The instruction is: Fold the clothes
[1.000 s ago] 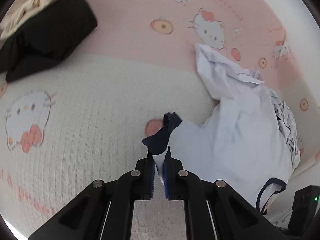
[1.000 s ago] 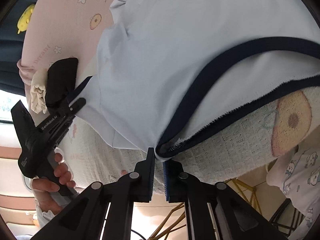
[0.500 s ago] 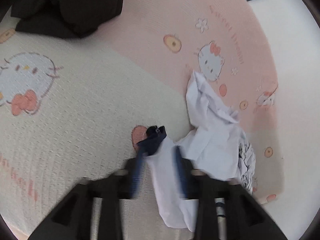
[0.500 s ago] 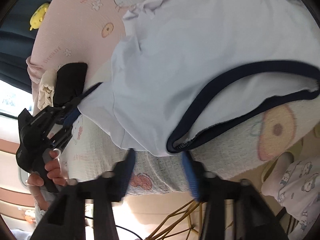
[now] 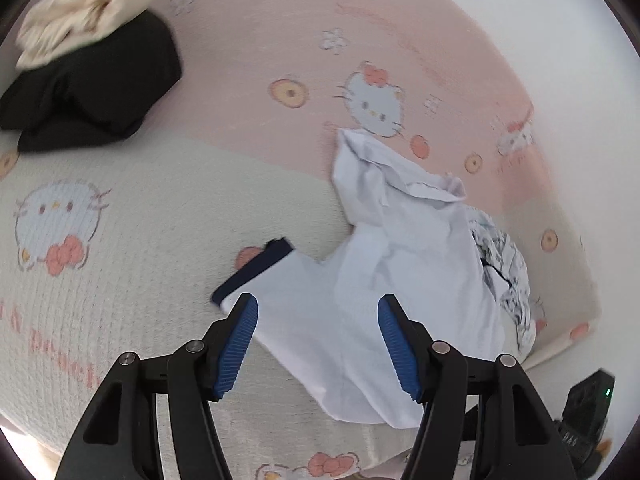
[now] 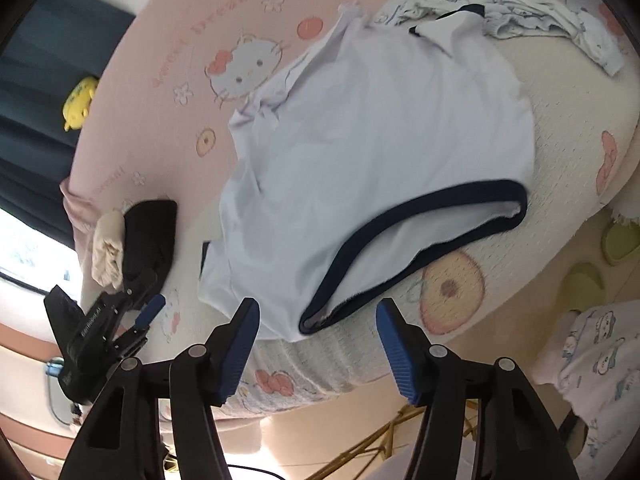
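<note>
A pale blue T-shirt (image 5: 420, 248) with navy trim lies crumpled on the cartoon-cat bedspread (image 5: 132, 216). In the left wrist view its navy sleeve cuff (image 5: 256, 268) rests flat just beyond my left gripper (image 5: 317, 304). The jaws are opening and hover above the sleeve, pressing nothing. The right wrist view shows the same shirt (image 6: 380, 128) spread out, with its navy neckline (image 6: 420, 216) near the bed edge. My right gripper (image 6: 318, 306) hangs above the collar end, jaws opening, nothing pinched. The left gripper (image 6: 144, 294) shows at the lower left of that view.
A black folded garment (image 5: 92, 88) with a cream one (image 5: 80, 16) on it lies at the far left. A printed garment (image 6: 520, 4) sits behind the shirt. The bed edge (image 6: 360, 368) is close, with slippers (image 6: 620, 236) and another printed cloth (image 6: 592, 344) beyond it.
Both grippers were shut on the shirt, left on the sleeve, right on the collar. Both have opened, let go and drawn up and back; the cloth has dropped onto the bed.
</note>
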### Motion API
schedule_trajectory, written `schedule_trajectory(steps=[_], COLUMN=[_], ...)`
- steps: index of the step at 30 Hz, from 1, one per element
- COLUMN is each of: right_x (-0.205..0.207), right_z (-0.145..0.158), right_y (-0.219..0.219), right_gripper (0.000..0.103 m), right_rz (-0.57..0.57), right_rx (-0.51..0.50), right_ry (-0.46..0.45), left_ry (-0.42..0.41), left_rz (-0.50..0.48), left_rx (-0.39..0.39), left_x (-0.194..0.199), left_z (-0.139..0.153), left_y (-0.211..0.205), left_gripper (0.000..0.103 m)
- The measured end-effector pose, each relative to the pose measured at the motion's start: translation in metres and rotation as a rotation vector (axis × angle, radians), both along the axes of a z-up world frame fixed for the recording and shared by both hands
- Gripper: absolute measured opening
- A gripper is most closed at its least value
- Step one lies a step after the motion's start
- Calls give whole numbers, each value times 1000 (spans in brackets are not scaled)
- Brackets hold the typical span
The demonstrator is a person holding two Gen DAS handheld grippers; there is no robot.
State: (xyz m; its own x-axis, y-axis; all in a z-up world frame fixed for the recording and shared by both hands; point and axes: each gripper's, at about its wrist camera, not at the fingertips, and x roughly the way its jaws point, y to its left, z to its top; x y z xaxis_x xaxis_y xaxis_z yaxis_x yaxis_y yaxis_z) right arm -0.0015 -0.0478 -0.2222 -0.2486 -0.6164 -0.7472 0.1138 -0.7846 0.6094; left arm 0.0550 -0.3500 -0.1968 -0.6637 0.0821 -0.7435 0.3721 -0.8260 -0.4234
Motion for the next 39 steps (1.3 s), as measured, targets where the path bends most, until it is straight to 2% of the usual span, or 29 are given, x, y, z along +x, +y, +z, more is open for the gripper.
schedule_trajectory(steps=[1, 4, 8, 15, 18, 21, 22, 24, 27, 28, 31, 34, 39], right_x=[1, -8, -18, -62, -78, -87, -89, -96, -105, -108, -109, -110, -116], right_z=[1, 0, 2, 11, 10, -3, -8, -19, -35, -41, -60, -65, -68], right_y=[17, 23, 35, 89, 113, 132, 138, 150, 166, 171, 176, 178, 178], right_gripper=[61, 61, 61, 61, 61, 62, 62, 62, 62, 62, 62, 62, 61], right_rz=[-2, -12, -24, -66, -101, -134, -143, -164, -201, -214, -249, -249, -228], right_rx=[-12, -18, -13, 57, 21, -55, -74, -101, -157, -178, -255, -305, -318], right_ry=[0, -3, 14, 30, 43, 19, 5, -29, -69, -81, -132, -146, -153], left_ry=[-5, -29, -88, -161, -184, -210, -215, -238, -291, -292, -274, -278, -318], left_rz=[-11, -49, -133, -305, -362, -450, -479, -533, -561, -567, -627, -713, -749], left_rx=[-15, -56, -151, -319, -388, -456, -462, -426, -276, -261, -346, -426, -373], left_x=[-2, -15, -37, -64, -77, -93, -98, -109, -126, -130, -136, -142, -155], left_z=[2, 6, 12, 7, 1, -8, -11, -16, -22, -22, -20, -27, -40], left_y=[3, 17, 40, 108, 138, 170, 178, 194, 211, 215, 244, 267, 282], left_gripper=[60, 60, 60, 60, 60, 60, 60, 60, 60, 60, 60, 60, 60])
